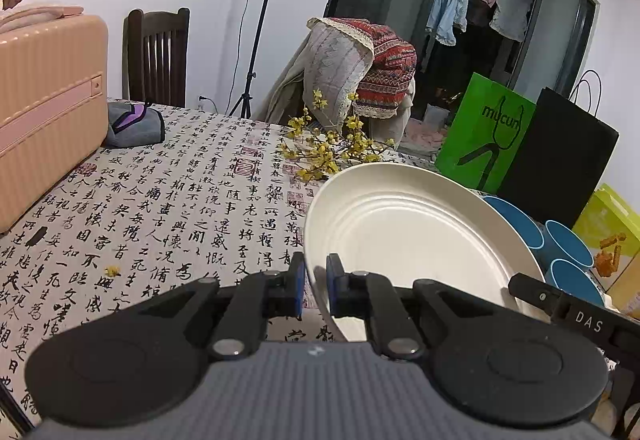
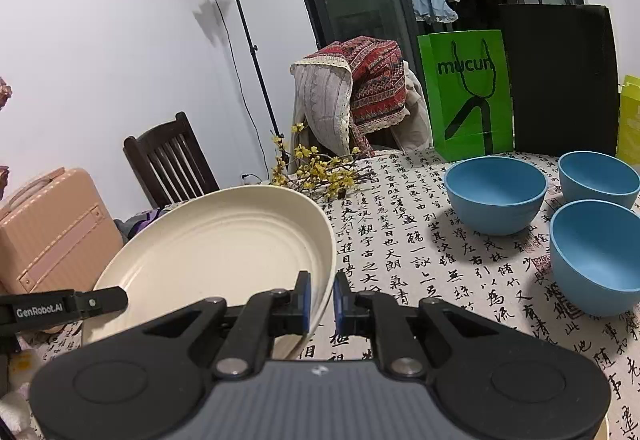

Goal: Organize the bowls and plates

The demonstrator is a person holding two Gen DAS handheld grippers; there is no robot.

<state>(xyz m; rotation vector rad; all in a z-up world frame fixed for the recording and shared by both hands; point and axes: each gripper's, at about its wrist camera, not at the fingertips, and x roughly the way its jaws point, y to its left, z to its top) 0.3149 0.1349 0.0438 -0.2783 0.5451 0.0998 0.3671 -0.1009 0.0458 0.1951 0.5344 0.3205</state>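
cream plate above the table, left gripper and right gripper each clamped on opposite rims

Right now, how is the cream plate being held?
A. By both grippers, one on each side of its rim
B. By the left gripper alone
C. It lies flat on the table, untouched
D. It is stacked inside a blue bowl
A: the left gripper pinches one edge of the cream plate and the right gripper pinches the opposite edge, jaws shut on the rim, with the plate tilted above the tablecloth.
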